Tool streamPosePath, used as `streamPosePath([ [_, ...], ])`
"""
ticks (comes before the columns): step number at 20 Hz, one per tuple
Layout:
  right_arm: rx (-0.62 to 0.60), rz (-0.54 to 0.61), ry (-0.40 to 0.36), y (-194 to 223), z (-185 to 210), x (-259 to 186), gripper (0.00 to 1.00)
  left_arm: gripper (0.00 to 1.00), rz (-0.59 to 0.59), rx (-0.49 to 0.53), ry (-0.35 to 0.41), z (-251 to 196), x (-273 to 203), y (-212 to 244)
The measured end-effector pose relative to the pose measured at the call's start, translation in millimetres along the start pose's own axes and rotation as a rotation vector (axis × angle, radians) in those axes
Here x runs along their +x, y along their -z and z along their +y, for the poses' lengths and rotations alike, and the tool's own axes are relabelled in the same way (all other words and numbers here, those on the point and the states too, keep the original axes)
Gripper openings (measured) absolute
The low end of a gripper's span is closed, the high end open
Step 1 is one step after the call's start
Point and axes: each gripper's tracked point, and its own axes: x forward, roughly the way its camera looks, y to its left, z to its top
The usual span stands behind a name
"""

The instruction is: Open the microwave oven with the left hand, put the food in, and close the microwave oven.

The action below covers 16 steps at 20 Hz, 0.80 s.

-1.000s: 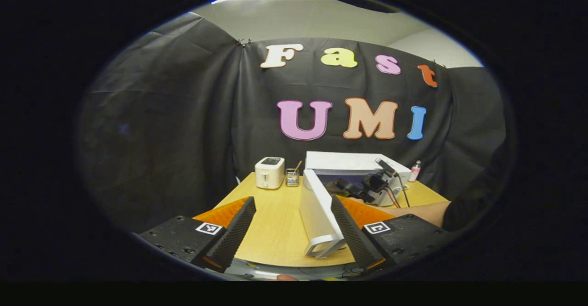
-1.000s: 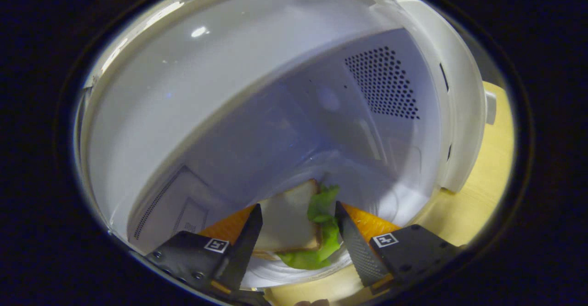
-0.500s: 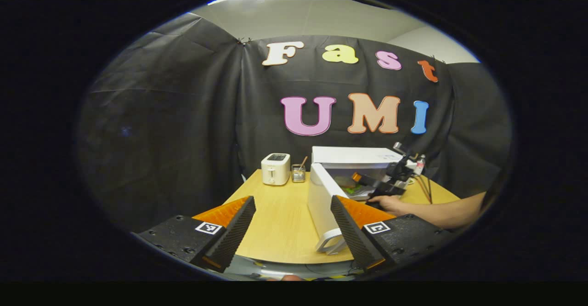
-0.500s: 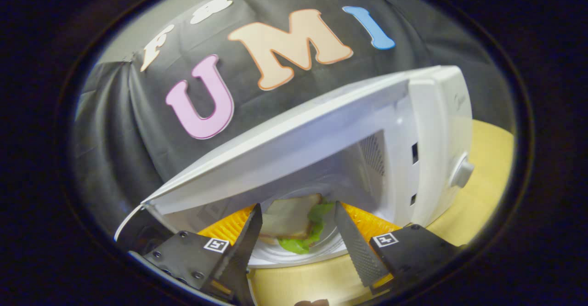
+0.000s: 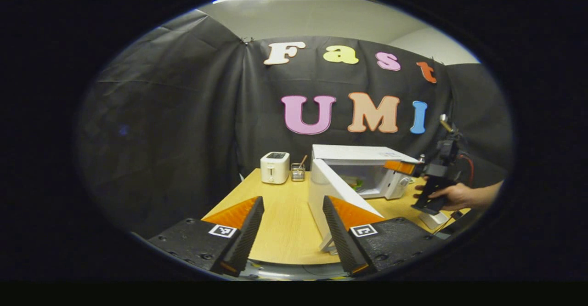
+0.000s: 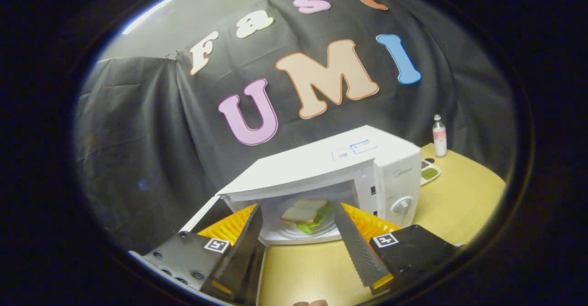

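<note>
- A white boxy microwave oven (image 6: 367,159) is seen, door open.
- White bread and green lettuce mark the sandwich (image 6: 307,214).
- A pale yellow wooden table (image 5: 275,214) carries a white toaster (image 5: 274,167).

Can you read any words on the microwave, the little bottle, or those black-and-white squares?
sticker on top of the microwave: too small to read.
brand mark on the microwave's front, above the knob: blurred, unreadable.
bottle label: too small to read.
square tags: patterns, not words.
Nothing here can be read.
</note>
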Motion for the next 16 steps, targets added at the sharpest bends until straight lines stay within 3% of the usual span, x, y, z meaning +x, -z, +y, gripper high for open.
streamPosePath([
  [3,-0.122,-0.047,-0.002,-28.4,-16.0,-32.6,0.85,0.3,0.098,0.036,-0.09,19.2,11.5,29.8],
  [5,-0.171,-0.079,0.011,-48.2,-25.3,-49.8,0.85,0.01,0.126,0.01,-0.042,4.9,12.4,46.6],
  [7,-0.211,-0.12,0.027,-71.0,-35.3,-64.0,0.85,0.0,0.158,0.009,0.003,-8.9,16.0,60.3],
  [11,-0.264,-0.179,0.045,-107.0,-44.4,-85.8,0.85,0.0,0.198,0.039,0.023,-21.2,28.7,78.7],
  [12,-0.271,-0.187,0.043,-114.1,-46.5,-91.6,0.96,0.0,0.209,0.062,0.021,-21.8,30.5,84.9],
  [13,-0.288,-0.192,0.034,-120.0,-46.9,-96.3,0.96,0.0,0.219,0.094,0.007,-18.8,33.2,90.4],
  [14,-0.314,-0.194,0.024,-124.4,-47.5,-98.8,0.86,0.0,0.232,0.119,-0.009,-15.8,36.1,96.0],
  [16,-0.349,-0.2,0.018,-133.6,-53.8,-105.2,0.86,0.0,0.238,0.133,-0.017,-20.0,38.0,97.8],
])
